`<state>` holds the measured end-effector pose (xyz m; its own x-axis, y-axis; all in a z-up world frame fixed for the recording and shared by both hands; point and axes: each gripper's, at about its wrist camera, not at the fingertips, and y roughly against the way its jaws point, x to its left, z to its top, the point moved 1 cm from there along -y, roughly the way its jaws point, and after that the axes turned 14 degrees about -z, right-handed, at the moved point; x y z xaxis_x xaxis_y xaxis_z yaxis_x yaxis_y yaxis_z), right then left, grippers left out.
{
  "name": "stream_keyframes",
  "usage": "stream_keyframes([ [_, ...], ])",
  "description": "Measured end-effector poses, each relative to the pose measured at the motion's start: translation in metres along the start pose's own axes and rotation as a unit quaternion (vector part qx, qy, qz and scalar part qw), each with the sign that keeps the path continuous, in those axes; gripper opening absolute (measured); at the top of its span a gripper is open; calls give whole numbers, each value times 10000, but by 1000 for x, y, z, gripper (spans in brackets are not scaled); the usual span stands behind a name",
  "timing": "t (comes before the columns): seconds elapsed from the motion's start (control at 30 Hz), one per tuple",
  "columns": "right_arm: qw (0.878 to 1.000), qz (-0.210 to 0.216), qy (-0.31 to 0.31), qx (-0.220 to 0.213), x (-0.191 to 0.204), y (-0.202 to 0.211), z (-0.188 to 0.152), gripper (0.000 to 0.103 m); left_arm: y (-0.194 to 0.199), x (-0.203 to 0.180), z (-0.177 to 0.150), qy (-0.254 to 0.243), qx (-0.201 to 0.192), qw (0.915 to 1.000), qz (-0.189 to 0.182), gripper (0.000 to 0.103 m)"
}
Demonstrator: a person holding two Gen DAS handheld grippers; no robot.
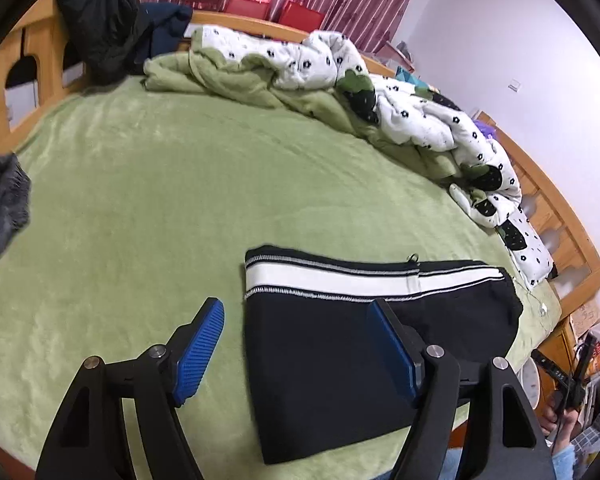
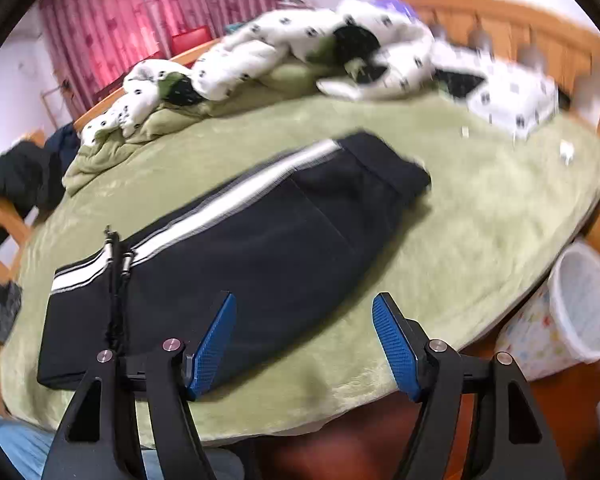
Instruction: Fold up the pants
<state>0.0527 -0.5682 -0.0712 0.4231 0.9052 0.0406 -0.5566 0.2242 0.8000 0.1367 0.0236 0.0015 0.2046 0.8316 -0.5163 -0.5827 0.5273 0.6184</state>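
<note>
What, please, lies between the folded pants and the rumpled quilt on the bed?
Only bare green blanket separates the pants from the quilt, clearest in the left wrist view.

Left claw (image 1: 296, 344) with black angular arms, triangular cut-outs, silver round screws at the pivots, ribbed blue pads (image 1: 200, 350), right claw (image 2: 304, 344) of the same build, black linkage, silver screws, dimpled blue pads (image 2: 396, 346), light blue trousers (image 2: 20, 452) at the lower edge

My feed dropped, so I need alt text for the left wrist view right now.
Folded black pants with a white side stripe lie flat on the green bedspread. The left gripper hangs above them with its jaws open and nothing held. A crumpled white patterned quilt lies along the far edge.
</note>
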Motion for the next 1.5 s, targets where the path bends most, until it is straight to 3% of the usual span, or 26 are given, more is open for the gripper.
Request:
stream_keyframes([
  [0.2, 9962, 395, -745, 230, -15, -65, -15, 70, -70, 47, -36, 521, 475, 9973, -213, 72],
  [0.3, 9943, 558, -880, 244, -11, -90, -8, 69, -97, 62, -46, 595, 646, 9948, -510, 72],
  [0.4, 9960, 395, -789, 115, -2, -108, 7, 69, -124, 75, -54, 745, 913, 9888, -920, 71],
  [0.53, 9953, 207, -938, 101, 6, -142, 36, 69, -139, 75, -54, 643, 811, 9870, -1226, 71],
  [0.57, 9948, 130, -1011, 70, 7, -148, 43, 69, -143, 75, -51, 671, 849, 9858, -1281, 69],
  [0.63, 9947, -64, -1028, 45, 16, -157, 53, 57, -147, 75, -47, 851, 907, 9837, -1297, 46],
  [0.7, 9955, -380, -865, -70, 27, -152, 60, 23, -147, 76, -45, 1002, 850, 9830, -1282, 26],
  [0.73, 9956, -461, -805, -161, 33, -145, 63, 21, -144, 75, -45, 1036, 781, 9813, -1419, 18],
  [0.8, 9947, -668, -691, -378, 47, -125, 71, 16, -137, 67, -41, 947, 663, 9830, -1428, 14],
  [0.9, 9930, -683, -706, -655, 66, -88, 86, 15, -120, 52, -29, 782, 460, 9853, -1451, 10],
  [1.07, 9909, -618, -578, -1047, 113, -29, 113, 15, -89, 56, 0, 795, 243, 9808, -1764, 9],
  [1.17, 9913, -376, -525, -1148, 140, -8, 121, 15, -68, 71, 14, 757, 147, 9834, -1645, 9],
  [1.33, 9905, 353, -173, -1315, 204, 13, 119, 15, -16, 121, 35, 723, -244, 9924, -965, 9],
  [1.43, 9897, 692, 135, -1243, 250, -4, 104, 15, -1, 150, 41, 713, -357, 9951, -584, 9],
  [1.5, 9918, 689, 236, -1054, 269, -23, 92, 14, -5, 168, 40, 772, -259, 9965, -213, 9],
])
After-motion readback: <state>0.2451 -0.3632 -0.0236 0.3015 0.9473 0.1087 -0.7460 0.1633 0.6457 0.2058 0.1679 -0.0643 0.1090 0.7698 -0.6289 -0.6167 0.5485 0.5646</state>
